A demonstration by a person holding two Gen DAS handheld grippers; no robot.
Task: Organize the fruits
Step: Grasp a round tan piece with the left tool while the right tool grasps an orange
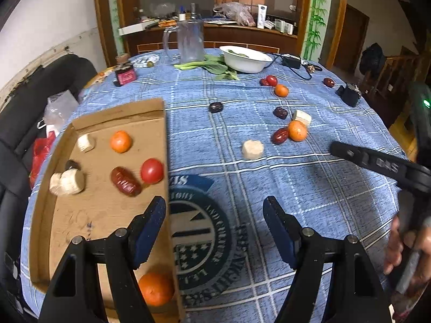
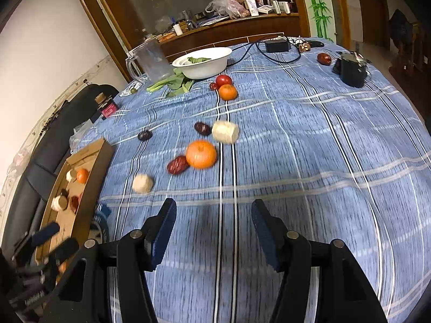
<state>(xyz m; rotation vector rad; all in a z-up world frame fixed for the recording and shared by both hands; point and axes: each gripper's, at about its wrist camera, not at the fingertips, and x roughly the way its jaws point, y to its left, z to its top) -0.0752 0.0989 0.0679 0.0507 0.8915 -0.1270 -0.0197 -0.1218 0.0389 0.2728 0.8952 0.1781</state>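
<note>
Both my tongs gape empty: left tongs (image 1: 214, 212) at the cardboard tray (image 1: 40, 215), right tongs (image 2: 214, 215) over bare table (image 2: 323, 188). Nearest loose fruit, a pale chunk (image 2: 142, 183), lies ahead-left of the right tongs; an orange (image 2: 201, 154) sits farther.

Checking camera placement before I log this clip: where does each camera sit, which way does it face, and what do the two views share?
Left wrist: on the left gripper, looking down over the cardboard tray edge and the blue tablecloth; its open fingers, the right gripper and a hand show.
Right wrist: on the right gripper, facing across the cloth toward the white bowl; its open fingers and the left gripper show.
Shared: tray, bowl, pitcher, loose fruit.
</note>
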